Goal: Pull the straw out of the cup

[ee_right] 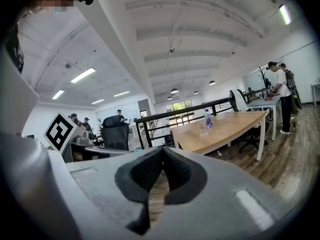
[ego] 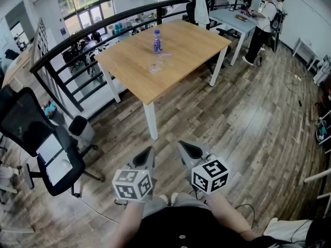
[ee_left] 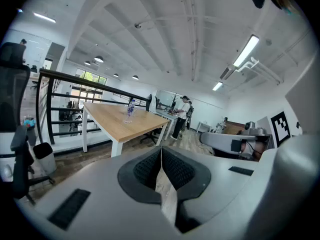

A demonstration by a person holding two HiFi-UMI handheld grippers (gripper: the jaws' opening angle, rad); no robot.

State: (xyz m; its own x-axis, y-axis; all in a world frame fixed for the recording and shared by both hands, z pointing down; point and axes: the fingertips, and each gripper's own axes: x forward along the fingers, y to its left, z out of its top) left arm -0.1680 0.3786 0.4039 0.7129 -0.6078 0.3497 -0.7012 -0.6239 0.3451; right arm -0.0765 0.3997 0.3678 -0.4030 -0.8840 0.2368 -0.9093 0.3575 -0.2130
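A clear plastic cup (ego: 154,67) with a straw (ego: 161,58) leaning out of it stands on the wooden table (ego: 181,50), just in front of a water bottle (ego: 157,41). Both grippers are far from it, held low and close to the person's body over the wooden floor. My left gripper (ego: 147,155) is shut with nothing between its jaws, and so is my right gripper (ego: 185,150) beside it. In the left gripper view the bottle (ee_left: 130,108) and table (ee_left: 125,126) show small in the distance. The right gripper view shows the bottle (ee_right: 208,118) with the cup (ee_right: 204,130) in front of it.
A black office chair (ego: 39,138) stands at the left, a small bin (ego: 80,128) by it. A black railing (ego: 98,32) runs behind the table. Wooden floor lies between me and the table. At the back right a person (ego: 265,22) stands by another desk (ego: 235,18).
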